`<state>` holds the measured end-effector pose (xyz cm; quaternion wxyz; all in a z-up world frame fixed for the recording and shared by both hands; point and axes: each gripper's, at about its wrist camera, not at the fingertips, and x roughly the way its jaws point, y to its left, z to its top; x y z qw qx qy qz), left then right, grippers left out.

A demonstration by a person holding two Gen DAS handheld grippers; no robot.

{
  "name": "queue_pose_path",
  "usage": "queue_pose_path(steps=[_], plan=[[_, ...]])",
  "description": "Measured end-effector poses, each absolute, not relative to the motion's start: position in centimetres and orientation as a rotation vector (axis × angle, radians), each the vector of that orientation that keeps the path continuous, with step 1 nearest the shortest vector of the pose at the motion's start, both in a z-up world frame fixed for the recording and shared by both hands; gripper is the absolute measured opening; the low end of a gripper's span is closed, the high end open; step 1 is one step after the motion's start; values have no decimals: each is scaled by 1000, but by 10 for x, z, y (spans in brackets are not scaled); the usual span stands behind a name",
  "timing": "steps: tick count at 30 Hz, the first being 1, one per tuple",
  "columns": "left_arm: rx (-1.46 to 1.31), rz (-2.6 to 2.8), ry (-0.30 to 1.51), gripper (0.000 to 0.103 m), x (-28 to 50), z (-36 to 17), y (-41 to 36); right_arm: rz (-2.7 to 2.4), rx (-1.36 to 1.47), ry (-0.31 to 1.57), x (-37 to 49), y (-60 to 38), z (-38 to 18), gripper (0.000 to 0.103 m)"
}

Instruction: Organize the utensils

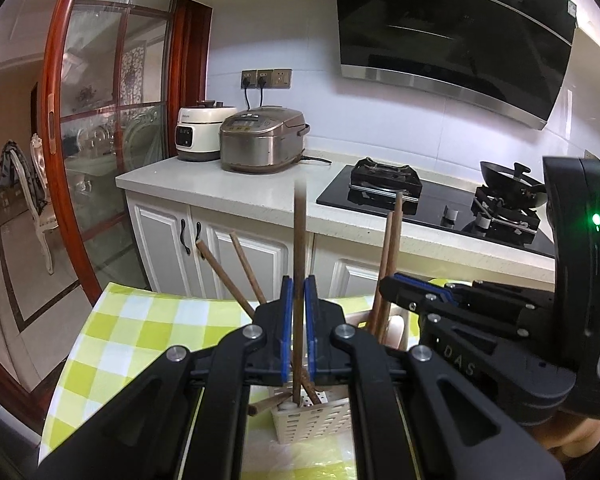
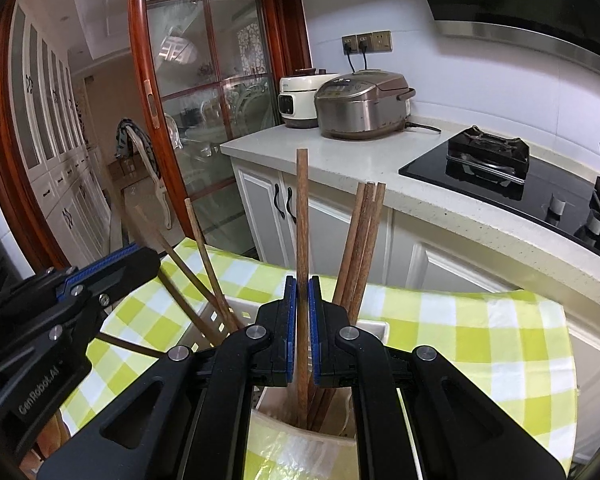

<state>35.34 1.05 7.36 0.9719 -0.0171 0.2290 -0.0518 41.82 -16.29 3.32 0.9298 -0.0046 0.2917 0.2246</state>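
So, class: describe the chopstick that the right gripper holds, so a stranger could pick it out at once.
Start at the green-and-white checked tablecloth, then find the smooth cream utensil holder standing on it. Several brown wooden chopsticks stick out of this holder. The one you want, the held chopstick, stands nearly upright between the blue-padded jaws of the right gripper, while the leaning chopsticks just right of it tilt away, ungripped.

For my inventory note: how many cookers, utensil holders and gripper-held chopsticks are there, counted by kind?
Cookers: 2, white cooker, steel cooker
Utensil holders: 2, perforated holder, cream holder
Gripped chopsticks: 2, left chopstick in left gripper, right chopstick in right gripper
Total: 6
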Motion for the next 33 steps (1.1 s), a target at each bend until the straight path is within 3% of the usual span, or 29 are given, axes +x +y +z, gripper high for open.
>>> queue_pose_path(steps=[7,13,14,16,17,18,21,24,33], plan=[[-33,-86,449,9,350,74,9,432,10,593,422,-169,33,9],[-37,-73,438,22,346,75,10,409,20,578,416,-178,38,13],[-38,-68,434,29,345,76,11,403,22,573,413,-181,40,15],[-42,-49,413,48,339,79,13,392,27,561,407,-186,44,31],[-46,-36,397,62,335,81,14,382,39,544,400,-192,48,51],[-53,-21,376,75,329,84,17,378,52,528,394,-196,51,62],[-73,18,301,97,306,95,25,366,73,476,370,-208,61,67],[-49,44,254,98,280,104,30,330,97,415,340,-222,66,81],[23,83,212,98,206,88,35,332,160,350,263,-245,47,85]])
